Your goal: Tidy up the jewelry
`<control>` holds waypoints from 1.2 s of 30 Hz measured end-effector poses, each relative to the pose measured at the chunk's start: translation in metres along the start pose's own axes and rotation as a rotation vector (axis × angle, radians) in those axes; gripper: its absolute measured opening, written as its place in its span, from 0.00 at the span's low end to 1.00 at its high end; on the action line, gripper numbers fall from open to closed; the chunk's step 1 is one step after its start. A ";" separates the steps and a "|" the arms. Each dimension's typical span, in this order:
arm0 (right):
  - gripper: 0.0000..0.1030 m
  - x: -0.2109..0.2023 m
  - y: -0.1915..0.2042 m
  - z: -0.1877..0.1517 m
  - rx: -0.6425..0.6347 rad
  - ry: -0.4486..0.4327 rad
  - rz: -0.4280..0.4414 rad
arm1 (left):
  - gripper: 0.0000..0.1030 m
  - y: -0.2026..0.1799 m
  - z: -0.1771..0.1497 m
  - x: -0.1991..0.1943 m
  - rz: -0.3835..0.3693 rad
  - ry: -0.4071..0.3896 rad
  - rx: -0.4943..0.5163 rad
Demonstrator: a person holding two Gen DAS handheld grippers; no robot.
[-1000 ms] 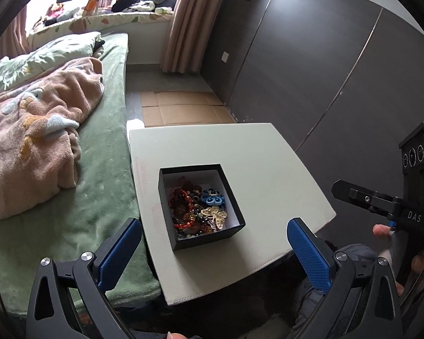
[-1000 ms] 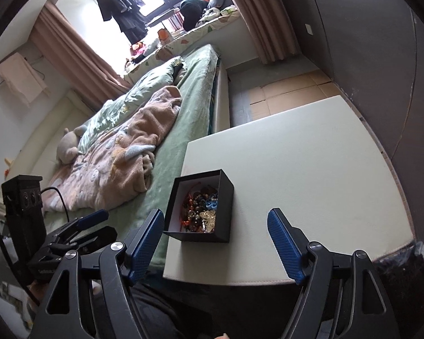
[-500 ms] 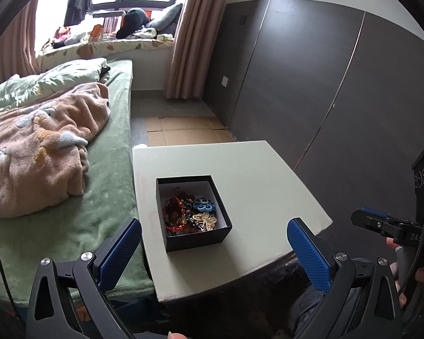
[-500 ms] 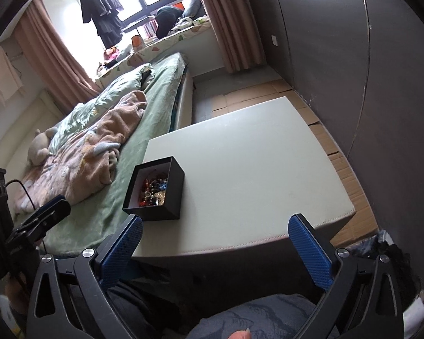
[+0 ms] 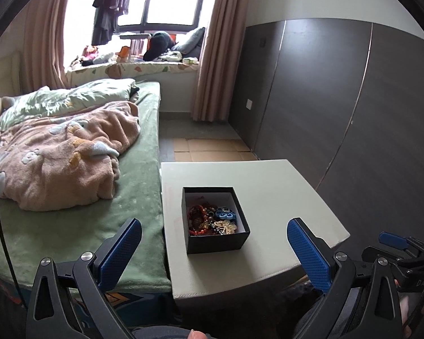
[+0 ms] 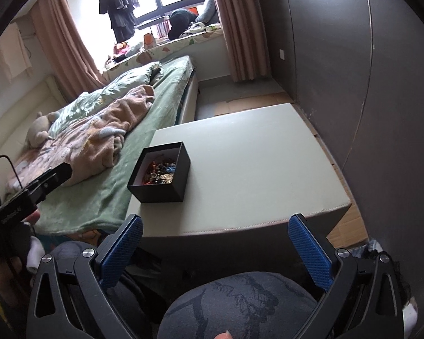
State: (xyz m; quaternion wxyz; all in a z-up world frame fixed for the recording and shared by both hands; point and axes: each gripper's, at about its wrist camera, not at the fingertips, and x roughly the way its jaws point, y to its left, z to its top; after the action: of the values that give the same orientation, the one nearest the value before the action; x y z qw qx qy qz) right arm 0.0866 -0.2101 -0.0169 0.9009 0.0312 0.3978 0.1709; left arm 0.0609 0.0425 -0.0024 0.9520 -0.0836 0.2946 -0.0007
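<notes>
One open black box [image 5: 215,221], heaped with a tangle of beaded jewelry [image 5: 212,220], is seen near the left edge of a pale surface [image 5: 268,186] set beside a green bed [image 5: 79,226]. Each hand-held gripper, left [image 5: 214,250] and right [image 6: 215,250], is held spread wide and empty, the right one's jaws having just opened.

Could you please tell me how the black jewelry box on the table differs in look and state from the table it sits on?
The black box is dark, while the table is pale grey-green. The box is small and open-topped, holding a tangle of beads and trinkets; the table is broad and, apart from the box, bare. The box stands toward the table's bed-side edge rather than its middle. Both are square-cornered.
</notes>
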 end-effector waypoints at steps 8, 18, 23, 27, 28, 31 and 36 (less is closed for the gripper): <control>1.00 -0.004 -0.011 0.000 0.034 -0.006 0.026 | 1.00 -0.003 -0.001 -0.002 0.023 -0.032 0.000; 1.00 -0.010 -0.025 -0.005 0.111 -0.022 0.042 | 1.00 -0.012 -0.003 0.004 -0.004 0.014 0.033; 1.00 -0.011 -0.021 -0.007 0.101 -0.029 0.022 | 1.00 -0.010 -0.004 0.000 -0.014 0.008 0.023; 1.00 -0.010 -0.020 -0.007 0.101 -0.024 0.026 | 1.00 -0.008 -0.004 0.004 -0.032 0.031 0.012; 1.00 -0.010 -0.020 -0.007 0.100 -0.025 0.025 | 1.00 -0.008 -0.004 0.003 -0.032 0.029 0.010; 1.00 -0.008 -0.018 -0.007 0.096 -0.025 0.020 | 1.00 -0.007 -0.005 0.002 -0.035 0.022 0.006; 1.00 -0.006 -0.018 -0.007 0.098 -0.025 0.016 | 1.00 -0.007 -0.004 0.006 -0.040 0.034 0.003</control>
State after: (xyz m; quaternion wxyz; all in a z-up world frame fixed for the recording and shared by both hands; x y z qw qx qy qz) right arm 0.0831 -0.2300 -0.0209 0.9018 0.0807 0.3939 0.1582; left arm 0.0643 0.0346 -0.0076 0.9467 -0.0879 0.3091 -0.0217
